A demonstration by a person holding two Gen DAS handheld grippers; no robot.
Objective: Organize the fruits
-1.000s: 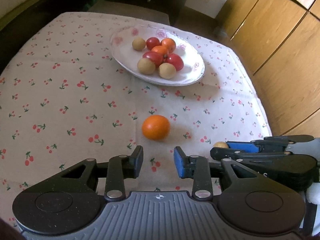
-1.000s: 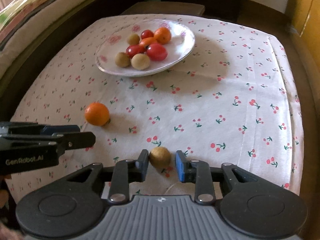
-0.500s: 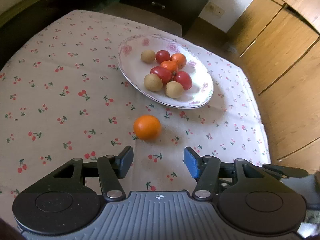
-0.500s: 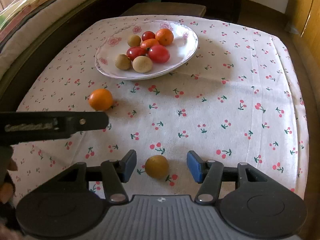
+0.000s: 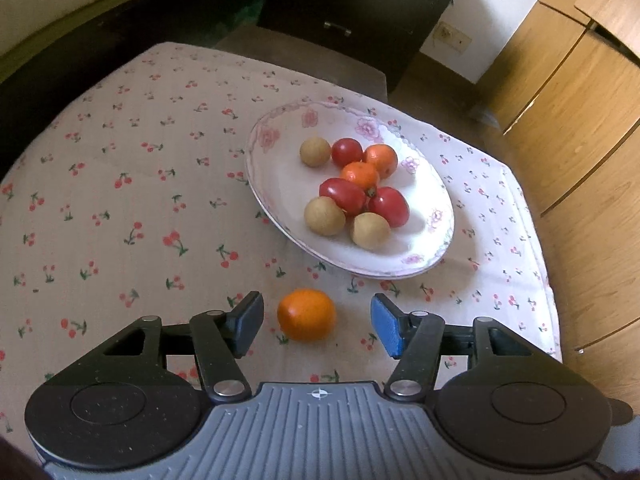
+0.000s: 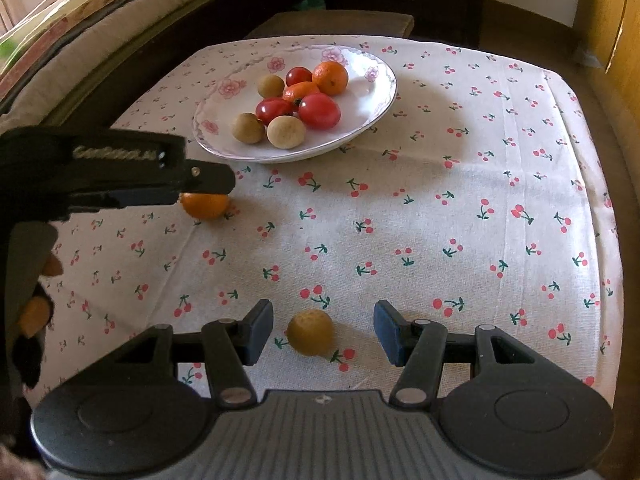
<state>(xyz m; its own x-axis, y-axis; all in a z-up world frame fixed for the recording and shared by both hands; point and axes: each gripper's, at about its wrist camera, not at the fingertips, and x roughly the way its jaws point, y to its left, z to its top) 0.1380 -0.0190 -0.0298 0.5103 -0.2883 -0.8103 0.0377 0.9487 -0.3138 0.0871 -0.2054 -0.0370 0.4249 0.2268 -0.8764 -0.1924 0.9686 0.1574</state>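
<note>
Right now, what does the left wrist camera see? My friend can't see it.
An orange sits on the cherry-print tablecloth between the open fingers of the left gripper, untouched. Behind it, a flowered plate holds oranges, red tomatoes and small tan fruits.

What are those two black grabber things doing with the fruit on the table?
A person is tidying fruit with two hand-held grippers. The left gripper has just opened around a round orange tangerine on the cherry-print tablecloth, not touching it. The right gripper is open around a small brown longan. The other fruits sit on the white flowered plate.
</note>
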